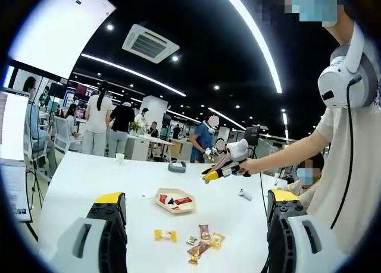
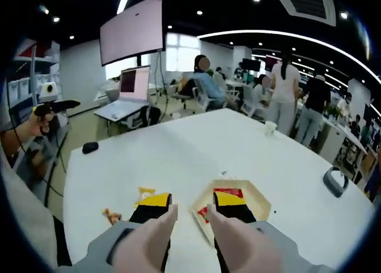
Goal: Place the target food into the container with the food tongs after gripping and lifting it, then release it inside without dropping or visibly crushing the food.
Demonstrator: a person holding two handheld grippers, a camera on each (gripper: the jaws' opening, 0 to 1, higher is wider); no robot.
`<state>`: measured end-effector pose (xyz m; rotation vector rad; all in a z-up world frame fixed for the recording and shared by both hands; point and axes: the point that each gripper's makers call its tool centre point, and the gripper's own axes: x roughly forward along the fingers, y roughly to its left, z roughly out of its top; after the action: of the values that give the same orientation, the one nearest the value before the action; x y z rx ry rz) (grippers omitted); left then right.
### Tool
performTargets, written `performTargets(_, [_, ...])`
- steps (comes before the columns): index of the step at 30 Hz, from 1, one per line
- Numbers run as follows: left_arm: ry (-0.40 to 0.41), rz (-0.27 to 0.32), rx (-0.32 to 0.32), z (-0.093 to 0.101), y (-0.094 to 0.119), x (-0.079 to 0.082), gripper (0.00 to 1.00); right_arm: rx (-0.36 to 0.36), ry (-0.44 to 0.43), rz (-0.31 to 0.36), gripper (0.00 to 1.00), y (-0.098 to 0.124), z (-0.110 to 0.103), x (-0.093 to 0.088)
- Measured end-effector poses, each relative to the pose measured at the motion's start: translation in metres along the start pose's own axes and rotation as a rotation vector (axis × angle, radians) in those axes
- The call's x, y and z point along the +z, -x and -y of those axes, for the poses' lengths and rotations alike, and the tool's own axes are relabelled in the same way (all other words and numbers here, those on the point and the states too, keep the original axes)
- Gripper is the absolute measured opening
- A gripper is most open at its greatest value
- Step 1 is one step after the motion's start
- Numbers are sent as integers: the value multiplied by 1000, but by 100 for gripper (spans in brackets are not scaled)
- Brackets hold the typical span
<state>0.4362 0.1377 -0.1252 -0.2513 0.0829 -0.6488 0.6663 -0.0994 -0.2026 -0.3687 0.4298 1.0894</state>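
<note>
Left claw: jaws stand wide apart, black with yellow tips, nothing between them; it hangs above the near part of the tabletop.
Right claw: seen from its own camera, jaws parted a moderate way, yellow-tipped, nothing gripped; two pale tong-like fingers run along under the jaws. In the left gripper view it shows as a yellow-tipped tool held out over the tabletop by a person's hand, above and to the right of the container.
Tabletop: white, broad, in an open office.
Container: shallow, pale, six-sided tray near the tabletop's middle; red wrapped pieces already lie in it. In the right gripper view the container sits just under and beyond the right jaw tip.
Target food: small wrapped snacks scattered loose on the tabletop, near the container on its near side; one yellow packet lies apart to the left. In the right gripper view a yellow packet sits just beyond the left jaw, and a small orange piece lies further left.
Other items: paper cup at the far edge; grey tape-like ring beyond the container; small white object to the right.
Background: people standing and seated at desks; a laptop on a side desk.
</note>
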Motion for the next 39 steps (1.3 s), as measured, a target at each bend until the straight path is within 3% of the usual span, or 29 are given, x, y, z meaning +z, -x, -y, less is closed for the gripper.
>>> performTargets(8, [-1, 12, -6, 3, 0, -1, 99, 45, 56, -20, 27, -2, -21, -5])
performTargets(16, [-8, 0, -11, 10, 0, -4, 99, 49, 43, -33, 27, 1, -23, -15])
performTargets(20, [-7, 20, -5, 12, 2, 0, 99, 35, 28, -18, 27, 2, -19, -13])
performTargets(25, [5, -5, -18, 13, -6, -6, 99, 41, 10, 4, 27, 9, -26, -13])
performTargets(29, [8, 10, -38, 16, -13, -1, 99, 55, 15, -2, 27, 12, -30, -18])
performTargets(33, [16, 56, -98, 27, -17, 9, 99, 67, 37, -4, 27, 13, -35, -22])
performTargets(39, [-6, 76, -81, 28, -14, 13, 99, 93, 41, -15, 27, 11, -42, -28])
